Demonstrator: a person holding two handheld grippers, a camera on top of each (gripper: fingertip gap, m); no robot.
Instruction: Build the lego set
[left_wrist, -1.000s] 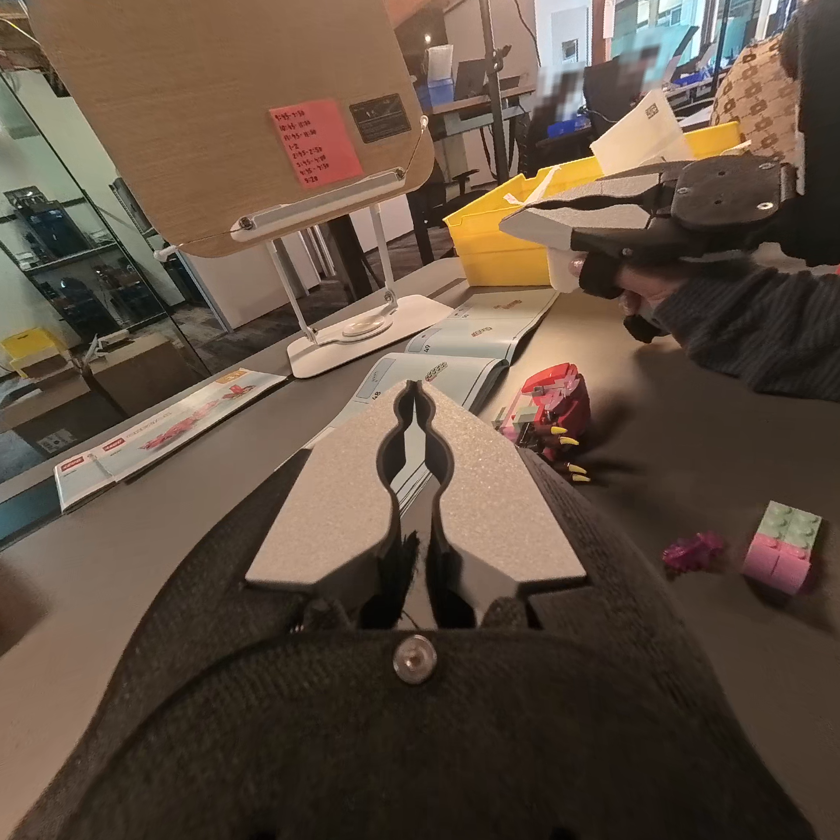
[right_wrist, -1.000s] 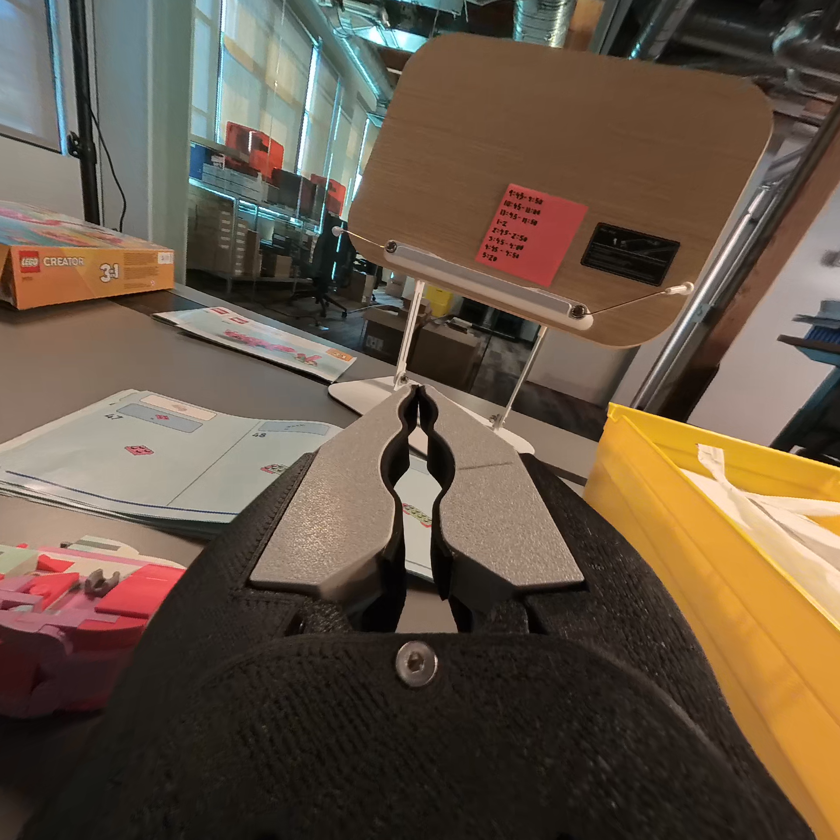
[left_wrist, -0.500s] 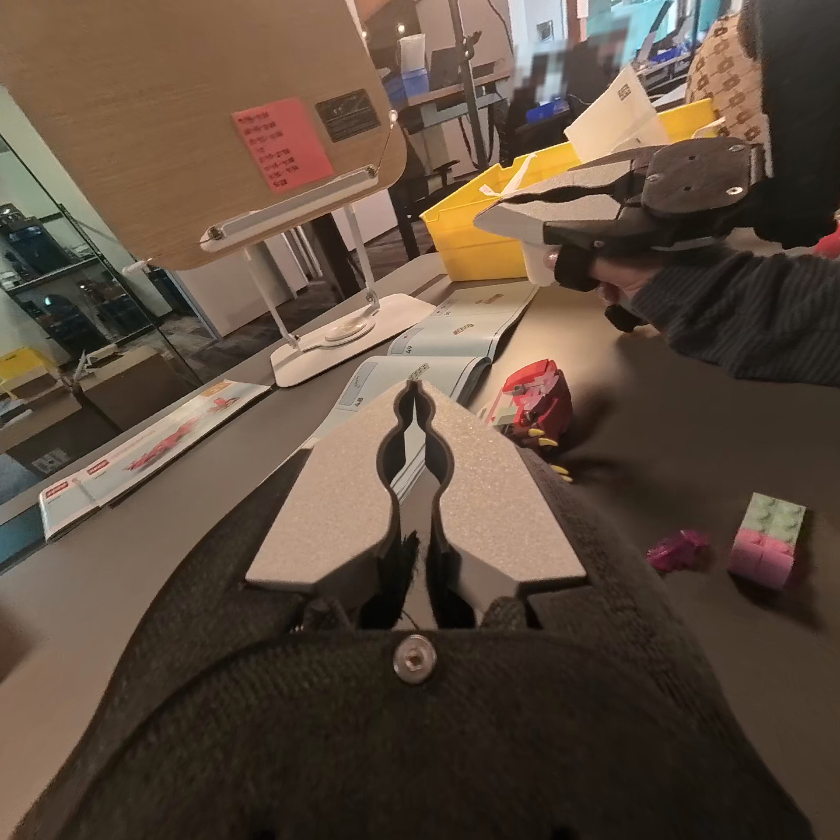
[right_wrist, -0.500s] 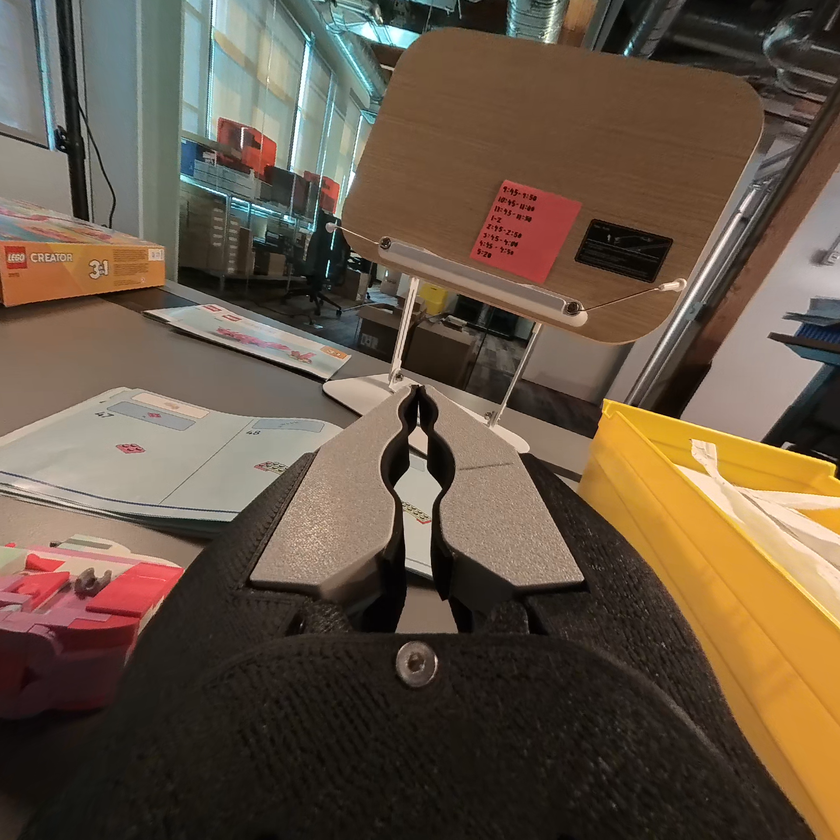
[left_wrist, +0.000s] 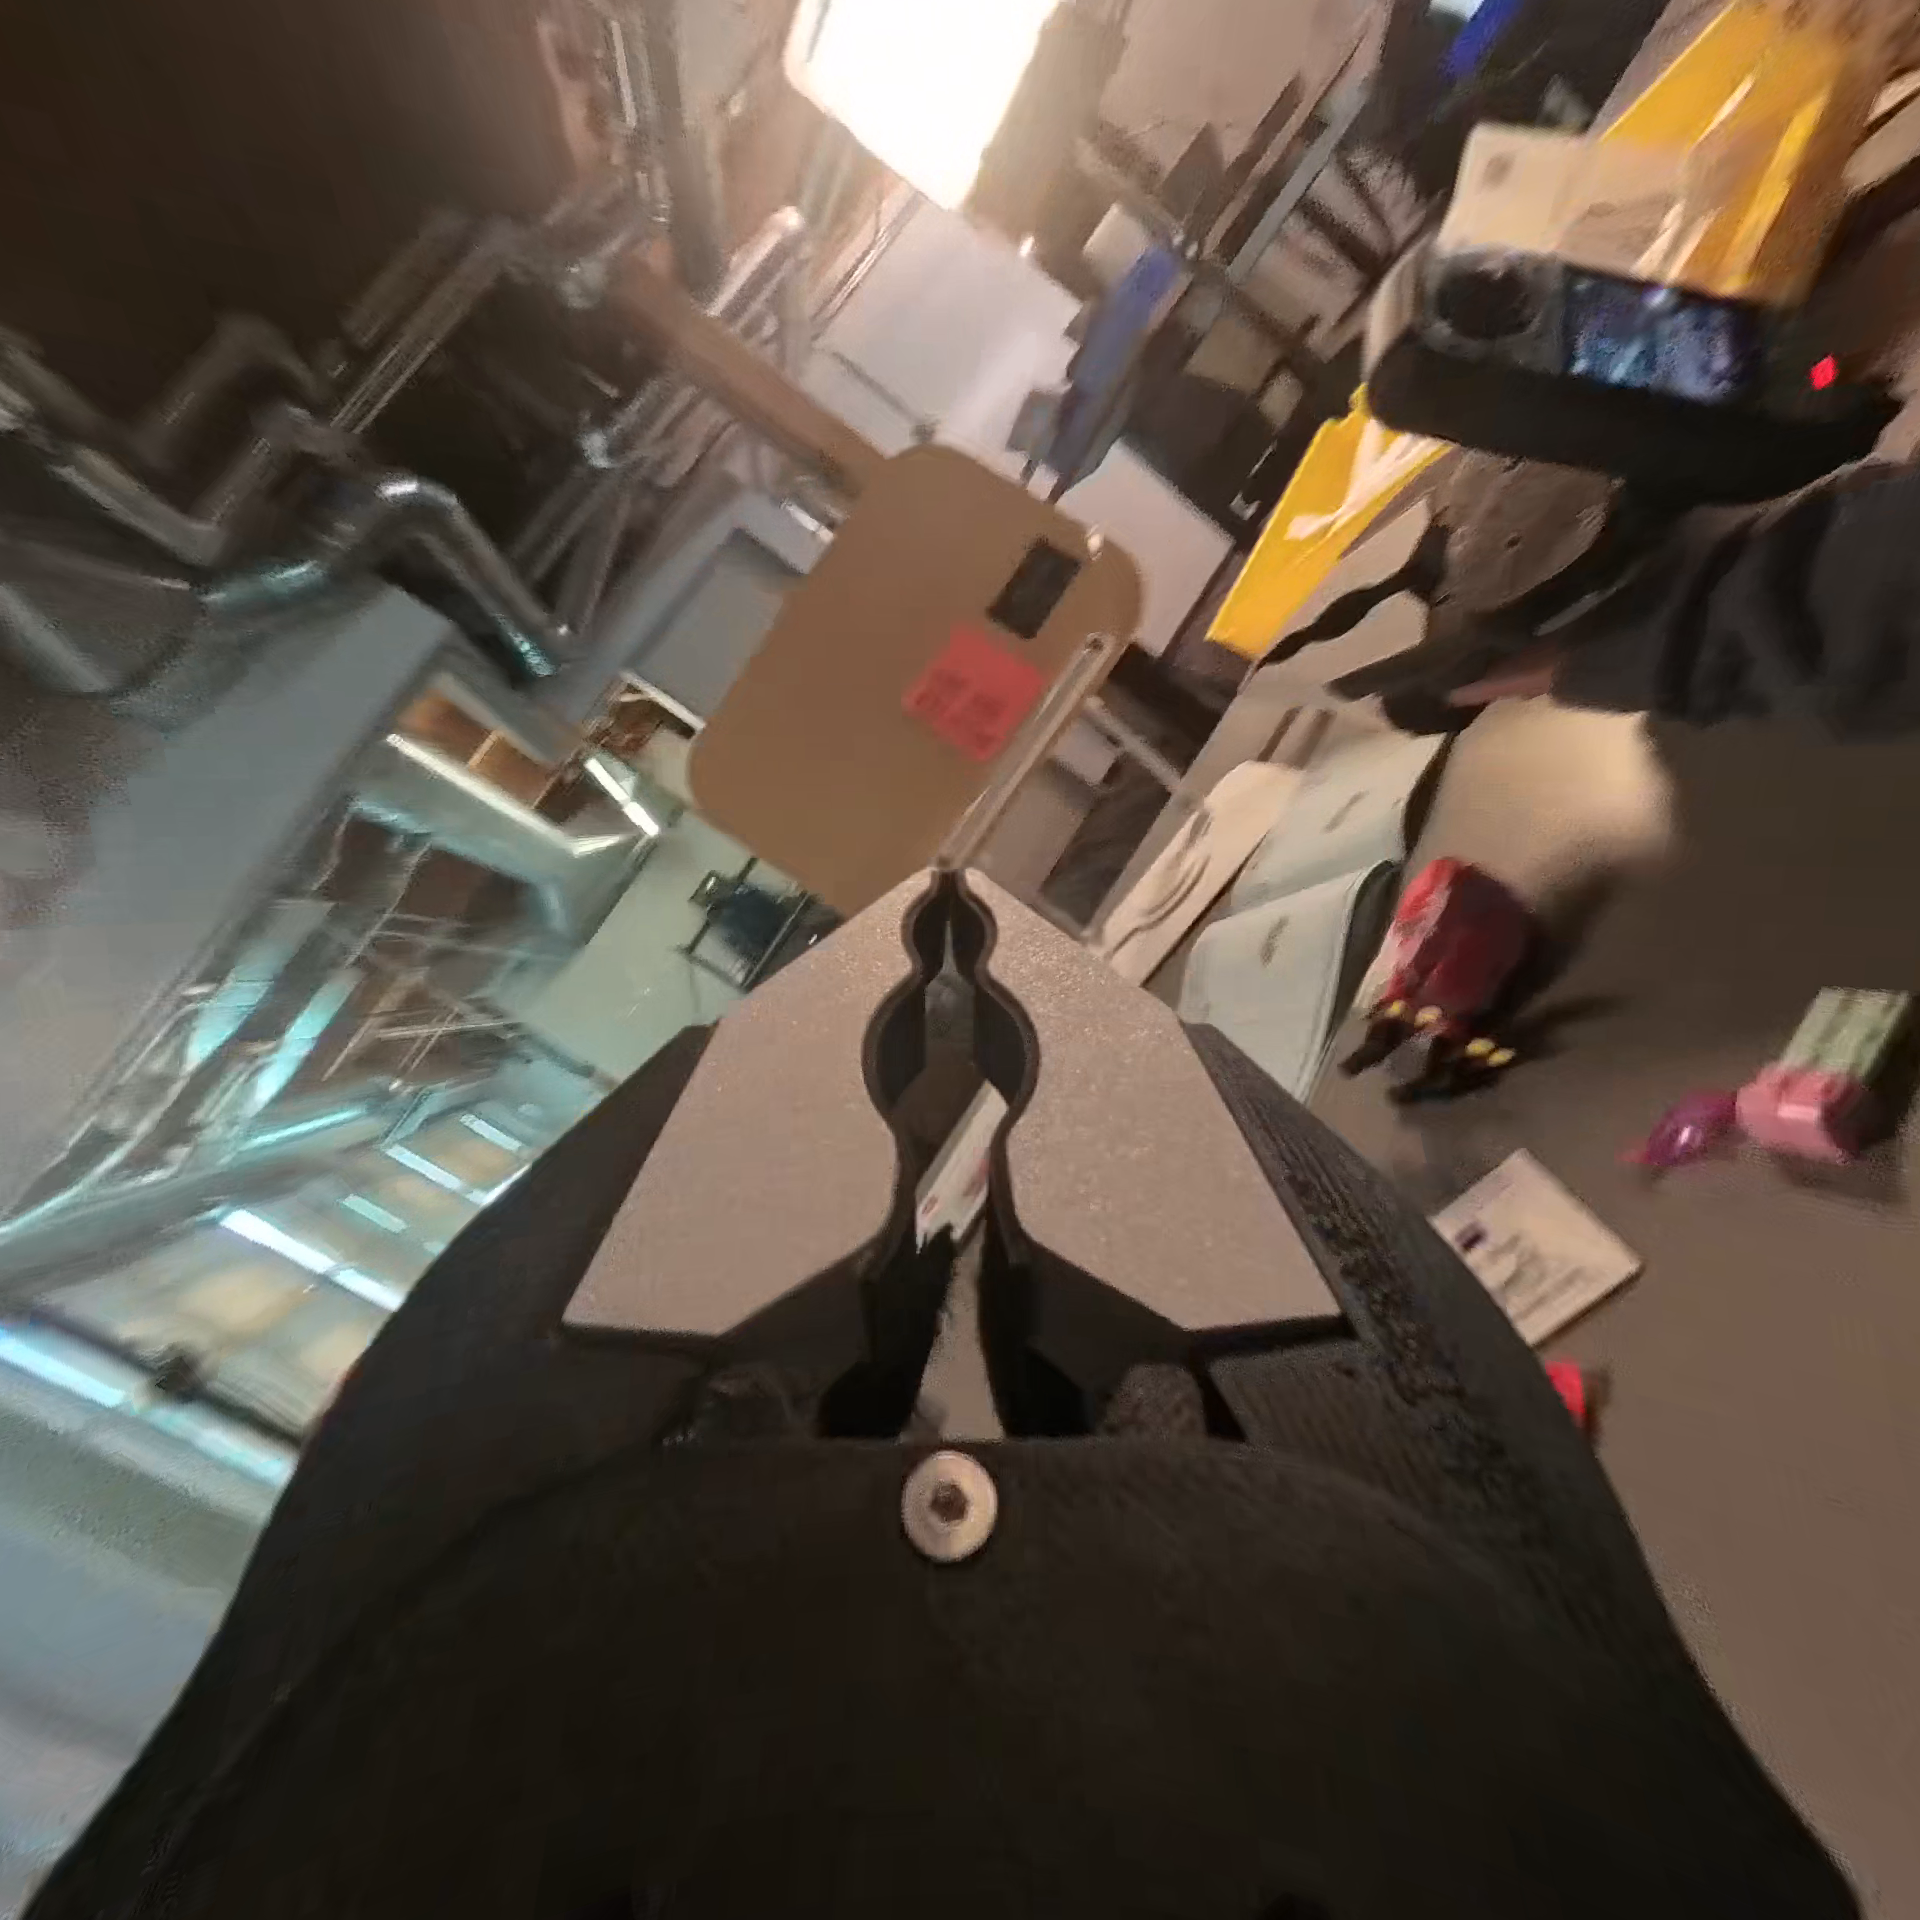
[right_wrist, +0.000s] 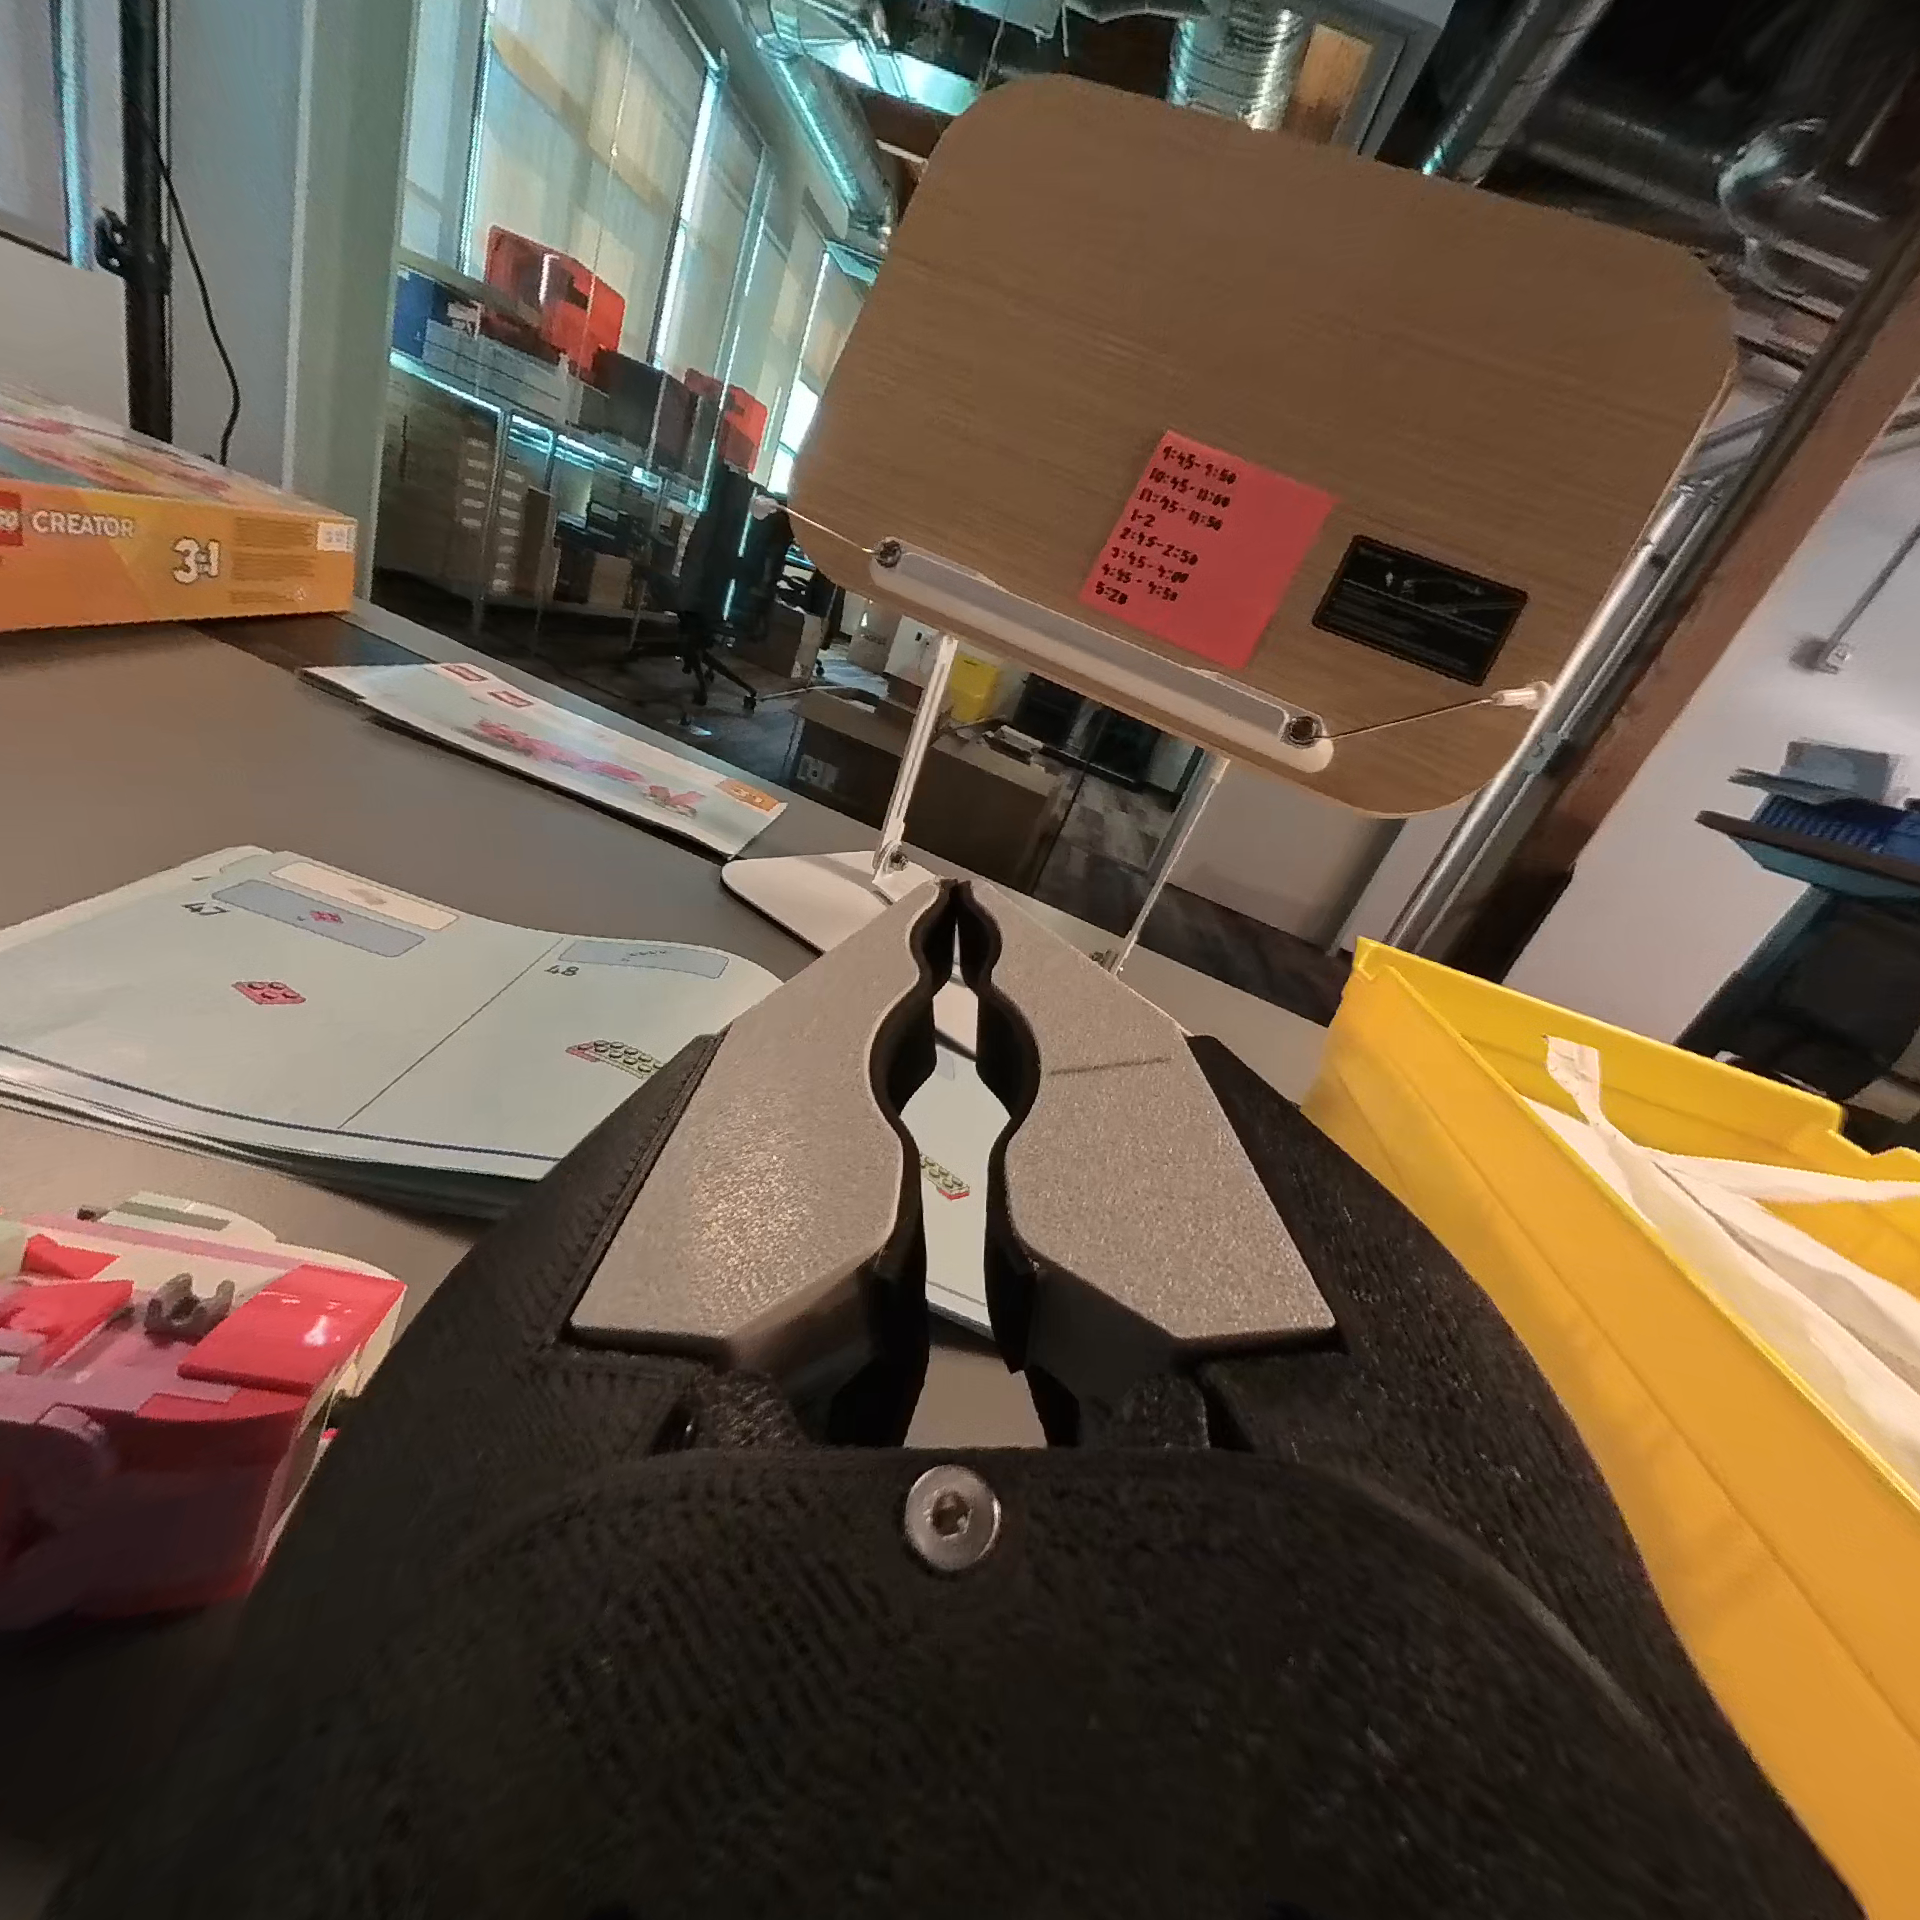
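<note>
- The left gripper, at the centre of its own tilted, motion-blurred view, has its grey fingertips pressed together with nothing between them; it hangs in the air above the dark table.
- Right of it in that view, mid-frame, a red brick model with yellow claws stands on the table, and a pink and green brick block lies nearer the right edge with a small magenta piece just beside it.
- A white card lies flat at the lower right of those pieces.
- The right gripper, at the centre of its own sharp view, is likewise closed tip to tip on nothing, poised low over the open instruction booklet.
- A pink and red brick build sits at the lower left of that frame, close to the gripper's black body.
- A yellow bin holding white plastic bags fills the right side.
- A wooden book stand with a red sticky note rises in the upper middle, its white base just past the fingertips.
- A second booklet and an orange boxed brick set lie at the left, farther back.
</note>
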